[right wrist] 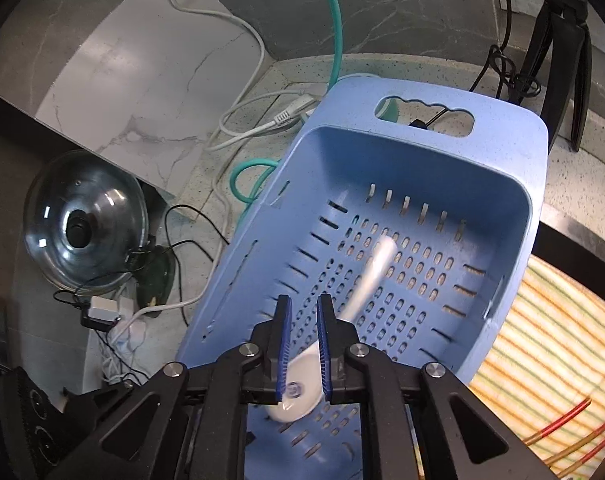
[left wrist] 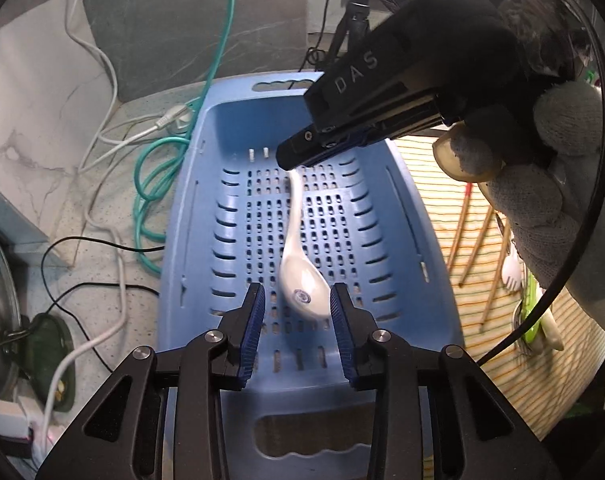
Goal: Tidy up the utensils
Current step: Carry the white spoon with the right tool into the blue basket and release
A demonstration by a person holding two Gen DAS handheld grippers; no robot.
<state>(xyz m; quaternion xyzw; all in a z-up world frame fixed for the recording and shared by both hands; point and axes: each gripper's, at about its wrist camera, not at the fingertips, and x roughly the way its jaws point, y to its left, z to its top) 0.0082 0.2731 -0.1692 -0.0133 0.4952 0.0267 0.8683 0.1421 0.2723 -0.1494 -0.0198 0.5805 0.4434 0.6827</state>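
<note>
Looking down through both wrist cameras, I see the white ceramic soup spoon (left wrist: 302,280) inside the blue perforated basket (left wrist: 198,216), its bowl nearest me and its handle running away. My left gripper (left wrist: 298,316) hangs over the bowl with its jaws narrowly apart, pads on either side, not pressing it. My right gripper (right wrist: 304,336) has its jaws only slightly apart; in the left view its tips sit at the handle's end, though I cannot tell whether they touch. A gloved hand (left wrist: 542,184) carries it. Bamboo chopsticks (left wrist: 478,248) and a white fork (left wrist: 512,272) lie on the striped mat (left wrist: 434,184) beside the basket.
</note>
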